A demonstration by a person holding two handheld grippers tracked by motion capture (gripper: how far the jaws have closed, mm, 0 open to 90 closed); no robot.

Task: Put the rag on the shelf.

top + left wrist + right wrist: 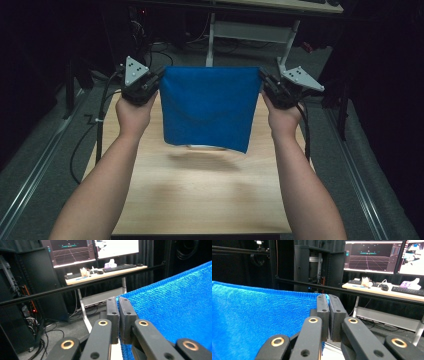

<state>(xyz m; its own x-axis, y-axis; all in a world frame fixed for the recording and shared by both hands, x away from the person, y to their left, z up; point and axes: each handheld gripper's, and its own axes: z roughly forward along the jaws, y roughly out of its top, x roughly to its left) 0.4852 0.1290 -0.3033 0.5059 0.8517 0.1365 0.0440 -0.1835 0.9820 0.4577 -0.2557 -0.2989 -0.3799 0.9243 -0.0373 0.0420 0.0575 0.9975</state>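
A blue cloth (207,107) hangs stretched in the air above the wooden table (200,200), folded double, its lower edge just clear of the tabletop. My left gripper (159,76) is shut on the cloth's top left corner. My right gripper (262,76) is shut on the top right corner. In the left gripper view the two jaws pinch the blue cloth (175,317) at its corner by the left gripper (118,302). In the right gripper view the blue cloth (257,320) spreads off to the left from the pinched corner at the right gripper (328,298).
The table ends a short way past the cloth. Beyond it stands a desk (100,275) with monitors (372,256), a keyboard and small items, on white legs (212,40). A black bar (75,287) crosses in front. Grey floor with cables lies to the left.
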